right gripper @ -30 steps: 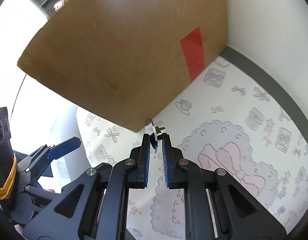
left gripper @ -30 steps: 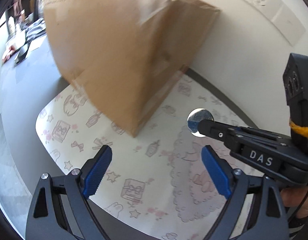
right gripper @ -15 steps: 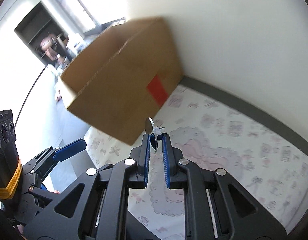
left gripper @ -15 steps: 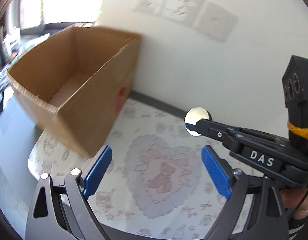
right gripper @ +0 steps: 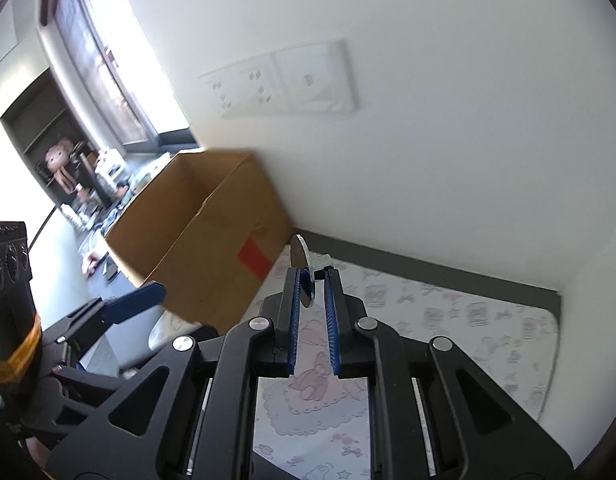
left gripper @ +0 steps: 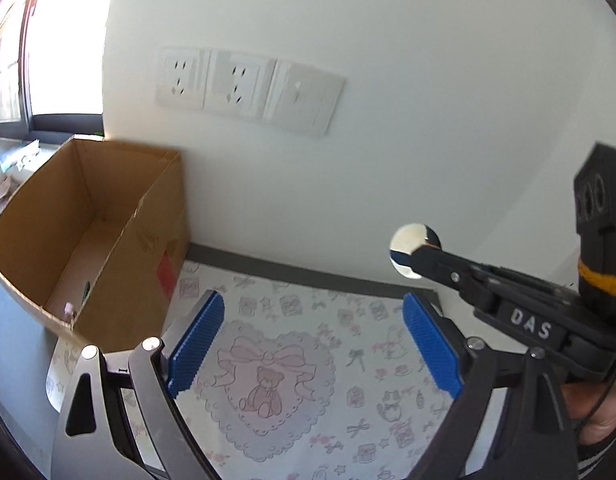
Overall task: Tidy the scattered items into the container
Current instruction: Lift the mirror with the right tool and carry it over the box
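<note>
- Small round mirror [right gripper: 301,271] is pinched edge-on by its lower rim in the clenched right gripper [right gripper: 311,280], in mid-air over the patterned mat [left gripper: 348,344], right of the cardboard box [left gripper: 120,216].
- Risk: thin disc could pivot or slip from so narrow a hold, missing the box.
- Left gripper [left gripper: 308,340] is released, empty.
- Change: both grippers sit higher than a second ago; the box's open interior now shows.

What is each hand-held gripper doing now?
Left hand-held gripper: open, empty.
Right hand-held gripper: closed on a small round mirror.
</note>
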`<act>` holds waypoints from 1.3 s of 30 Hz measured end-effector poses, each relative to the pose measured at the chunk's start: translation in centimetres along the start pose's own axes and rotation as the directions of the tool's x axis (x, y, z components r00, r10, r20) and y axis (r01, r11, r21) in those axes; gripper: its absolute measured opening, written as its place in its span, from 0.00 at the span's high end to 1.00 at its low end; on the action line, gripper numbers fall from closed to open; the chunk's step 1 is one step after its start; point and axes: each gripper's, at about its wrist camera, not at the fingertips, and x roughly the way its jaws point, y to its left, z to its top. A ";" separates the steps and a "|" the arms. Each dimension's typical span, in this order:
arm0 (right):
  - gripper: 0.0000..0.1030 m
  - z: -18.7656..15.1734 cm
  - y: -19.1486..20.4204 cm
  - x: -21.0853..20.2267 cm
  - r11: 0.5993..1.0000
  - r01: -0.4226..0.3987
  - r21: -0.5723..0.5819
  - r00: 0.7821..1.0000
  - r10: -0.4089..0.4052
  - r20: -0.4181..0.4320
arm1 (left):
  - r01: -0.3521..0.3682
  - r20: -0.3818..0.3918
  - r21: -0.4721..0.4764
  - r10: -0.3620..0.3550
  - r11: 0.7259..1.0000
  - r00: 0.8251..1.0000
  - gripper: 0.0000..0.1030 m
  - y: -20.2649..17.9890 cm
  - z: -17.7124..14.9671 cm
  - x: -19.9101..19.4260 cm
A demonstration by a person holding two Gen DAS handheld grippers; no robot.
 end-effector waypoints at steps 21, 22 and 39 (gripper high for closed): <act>0.89 6.0 11.1 -0.1 0.985 -0.051 -0.167 0.994 0.067 0.091 | -0.140 0.156 -0.123 0.158 0.982 0.975 0.12 9.2 6.1 -6.2; 0.89 6.3 12.1 0.6 0.981 -0.063 -0.184 0.993 0.080 0.084 | -0.153 0.162 -0.141 0.175 0.978 0.971 0.12 10.2 6.2 -6.6; 0.89 9.1 22.8 11.6 0.937 -0.200 -0.288 0.980 0.191 -0.061 | -0.237 0.088 -0.317 0.278 0.918 0.957 0.12 24.0 6.8 -5.9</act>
